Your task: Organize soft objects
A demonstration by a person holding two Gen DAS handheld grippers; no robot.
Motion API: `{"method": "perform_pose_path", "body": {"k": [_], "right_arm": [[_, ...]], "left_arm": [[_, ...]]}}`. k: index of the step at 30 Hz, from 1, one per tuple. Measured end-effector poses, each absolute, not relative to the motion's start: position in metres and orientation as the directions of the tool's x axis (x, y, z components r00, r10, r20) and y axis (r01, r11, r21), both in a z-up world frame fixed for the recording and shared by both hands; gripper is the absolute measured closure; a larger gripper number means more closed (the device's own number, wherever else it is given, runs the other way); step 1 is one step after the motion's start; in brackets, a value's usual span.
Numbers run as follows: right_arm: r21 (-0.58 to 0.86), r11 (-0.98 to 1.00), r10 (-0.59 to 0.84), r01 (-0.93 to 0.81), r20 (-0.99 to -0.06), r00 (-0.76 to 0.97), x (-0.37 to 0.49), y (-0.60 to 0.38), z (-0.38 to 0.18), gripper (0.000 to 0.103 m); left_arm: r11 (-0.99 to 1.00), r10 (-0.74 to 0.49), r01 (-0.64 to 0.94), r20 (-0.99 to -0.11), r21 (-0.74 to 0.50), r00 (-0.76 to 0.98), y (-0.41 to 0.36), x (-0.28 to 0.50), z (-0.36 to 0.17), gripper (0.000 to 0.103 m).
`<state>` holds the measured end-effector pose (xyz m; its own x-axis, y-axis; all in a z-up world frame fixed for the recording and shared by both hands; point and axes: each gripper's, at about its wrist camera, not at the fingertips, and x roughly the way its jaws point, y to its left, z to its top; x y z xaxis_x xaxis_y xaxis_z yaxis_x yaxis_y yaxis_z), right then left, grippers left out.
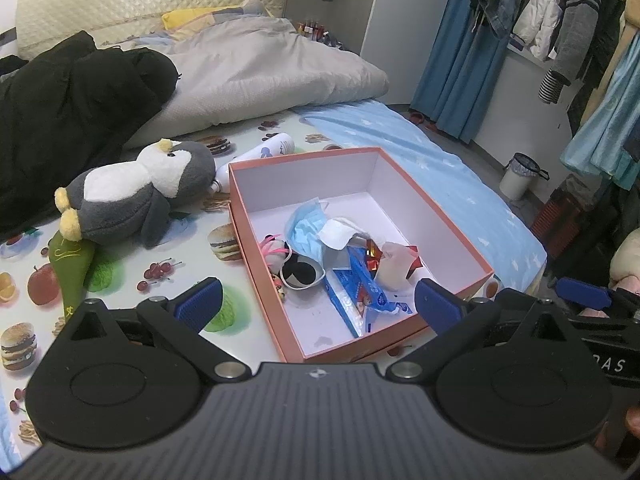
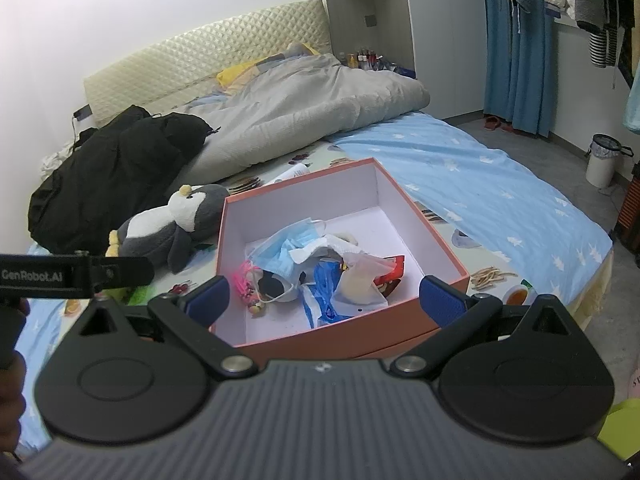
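Observation:
An open pink box (image 1: 256, 248) (image 2: 440, 252) sits on the bed and holds a blue face mask (image 1: 306, 230) (image 2: 280, 248), wrappers and small items. A grey and white penguin plush (image 1: 136, 192) (image 2: 168, 224) lies on the bed left of the box. A green soft item (image 1: 72, 264) lies under the plush's feet. My left gripper (image 1: 318, 306) is open and empty, near the box's near-left corner. My right gripper (image 2: 326, 298) is open and empty, above the box's near edge.
A black jacket (image 1: 68, 112) (image 2: 108, 172) and a grey duvet (image 1: 260, 68) (image 2: 304, 108) lie at the back of the bed. A white bottle (image 1: 268, 150) lies behind the box. A bin (image 1: 520, 176) (image 2: 602, 160) and hanging clothes (image 1: 560, 20) stand to the right.

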<state>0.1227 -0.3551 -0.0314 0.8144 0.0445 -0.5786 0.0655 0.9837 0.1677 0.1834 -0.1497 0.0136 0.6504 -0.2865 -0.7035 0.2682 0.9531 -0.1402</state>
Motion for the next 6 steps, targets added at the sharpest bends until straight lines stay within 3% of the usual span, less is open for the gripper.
{"method": "perform_pose_path", "body": {"k": [6], "right_arm": [[0.167,0.984,0.049,0.059,-0.578,0.814,0.1224,-0.3552,-0.0287,0.000]], "left_arm": [[0.953,-0.287,0.269,-0.704,-0.140,0.650,-0.1482,0.1842,0.0148,0.000]]}}
